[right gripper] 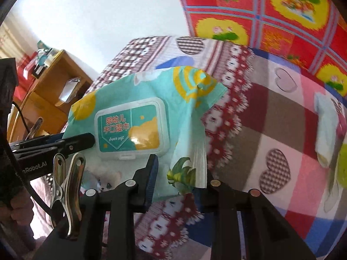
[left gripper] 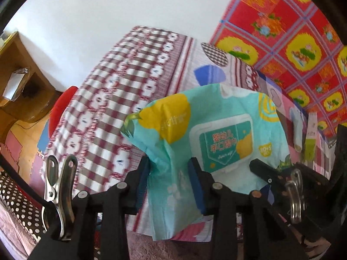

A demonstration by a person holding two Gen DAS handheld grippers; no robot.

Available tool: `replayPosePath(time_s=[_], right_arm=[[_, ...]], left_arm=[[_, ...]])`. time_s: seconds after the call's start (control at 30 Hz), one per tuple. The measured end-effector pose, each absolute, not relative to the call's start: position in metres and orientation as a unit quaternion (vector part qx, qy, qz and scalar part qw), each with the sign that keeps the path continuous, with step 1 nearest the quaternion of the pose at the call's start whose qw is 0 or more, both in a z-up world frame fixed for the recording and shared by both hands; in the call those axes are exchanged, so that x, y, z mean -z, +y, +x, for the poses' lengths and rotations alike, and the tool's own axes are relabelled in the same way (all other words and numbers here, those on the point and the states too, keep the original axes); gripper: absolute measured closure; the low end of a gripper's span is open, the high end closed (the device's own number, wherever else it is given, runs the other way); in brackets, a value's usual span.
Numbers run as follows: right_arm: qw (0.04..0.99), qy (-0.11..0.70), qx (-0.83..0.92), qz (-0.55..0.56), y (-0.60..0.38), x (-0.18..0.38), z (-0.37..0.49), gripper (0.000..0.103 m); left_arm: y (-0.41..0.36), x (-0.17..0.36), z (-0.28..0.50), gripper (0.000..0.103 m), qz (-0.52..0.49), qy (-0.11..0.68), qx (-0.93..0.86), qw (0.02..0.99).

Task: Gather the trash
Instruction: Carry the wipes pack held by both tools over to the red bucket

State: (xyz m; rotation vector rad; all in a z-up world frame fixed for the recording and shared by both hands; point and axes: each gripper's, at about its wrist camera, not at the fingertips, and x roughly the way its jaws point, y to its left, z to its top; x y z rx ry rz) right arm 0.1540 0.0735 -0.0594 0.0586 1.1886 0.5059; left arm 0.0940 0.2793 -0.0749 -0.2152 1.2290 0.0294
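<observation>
While both grippers hold the same wet-wipe pack (left gripper: 216,134), it hangs off the bedding, filling the lower centre of the left wrist view and the centre of the right wrist view. Its white flip lid (right gripper: 132,127) is closed, so nothing of its contents shows, and the soft teal wrapper looks slack and creased. At the left edge of both views stands a wooden shelf unit (right gripper: 54,91); one open compartment holds a shiny, crumpled clear wrapper (right gripper: 69,91), and on its top shelf small items sit too blurred to name. The left gripper (left gripper: 171,184) has its jaws narrowed on a bunched fold of the pack's lower left corner, both blue pads (left gripper: 196,186) pressing the wrapper. The right gripper (right gripper: 175,182) pinches the pack's lower right edge between narrowly set jaws; its left pad (right gripper: 151,177) lies against the wrapper, while the other pad is hidden behind the pack. In the right wrist view the left gripper's fingers reach in from the left, beside the lid. Behind the pack lie a checked quilt (left gripper: 121,99) and, at the upper right, a red flowered blanket (left gripper: 288,34).
</observation>
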Motion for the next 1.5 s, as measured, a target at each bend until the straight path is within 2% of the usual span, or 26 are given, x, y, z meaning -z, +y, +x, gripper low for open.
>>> replayPosePath(time_s=[0.7, 1.5], right_arm=[[0.788, 0.547, -0.282, -0.019, 0.217, 0.04, 0.172, 0.073], [0.756, 0.566, -0.322, -0.067, 0.376, 0.061, 0.235, 0.073]], left_arm=[[0.419, 0.068, 0.089, 0.065, -0.152, 0.562, -0.06, 0.811], [0.573, 0.111, 0.119, 0.063, -0.227, 0.555, -0.111, 0.793]])
